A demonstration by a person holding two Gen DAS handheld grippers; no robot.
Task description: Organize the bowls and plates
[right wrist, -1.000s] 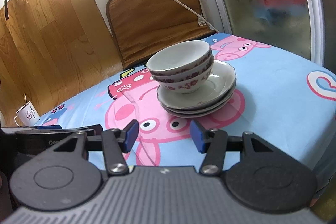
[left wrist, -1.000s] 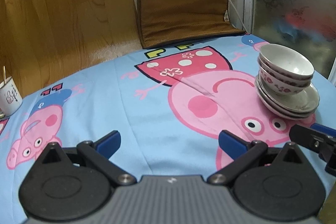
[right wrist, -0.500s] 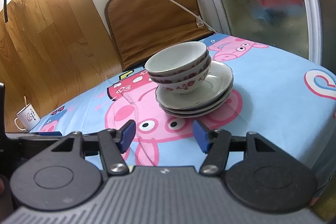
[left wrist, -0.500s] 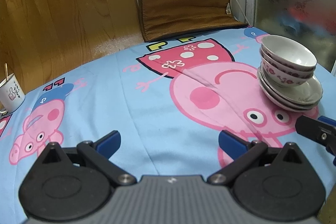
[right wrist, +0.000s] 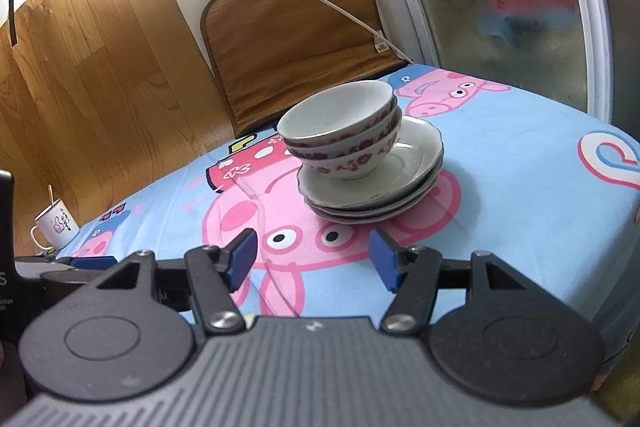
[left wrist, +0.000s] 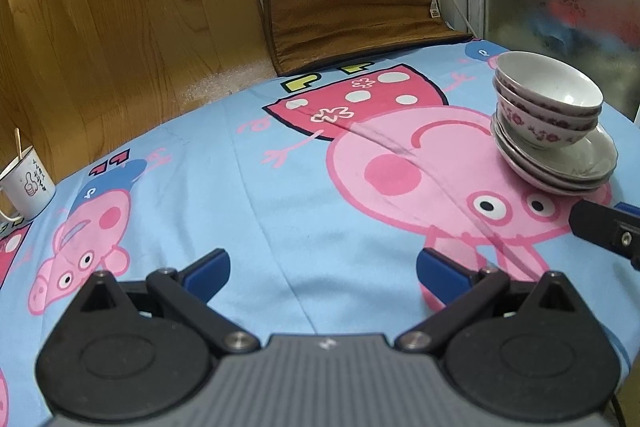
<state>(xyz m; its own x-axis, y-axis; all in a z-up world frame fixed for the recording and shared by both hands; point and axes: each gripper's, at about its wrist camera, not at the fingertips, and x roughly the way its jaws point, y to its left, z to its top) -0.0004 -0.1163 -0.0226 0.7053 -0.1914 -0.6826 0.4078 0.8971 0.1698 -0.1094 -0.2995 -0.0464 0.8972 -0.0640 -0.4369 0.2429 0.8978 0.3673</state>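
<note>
Where the blue cartoon-pig cloth [right wrist: 520,187] covers the table, three glossy white floral-banded bowls [right wrist: 344,131] are nested on three scallop-rimmed white plates [right wrist: 416,163], near the far right corner. Much bare cloth is left to the stack's left; a white mug w/ stick [left wrist: 28,183] is kept at the left edge. The right gripper [right wrist: 312,259] is seen spread wider vs. a sec ago, nothing between; the left gripper [left wrist: 320,271] is kept wide apart, empty.

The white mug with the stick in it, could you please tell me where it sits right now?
The mug stands at the far left edge of the cartoon tablecloth in both views, beside the wood-panelled wall, well apart from the stack of bowls and plates.
</note>
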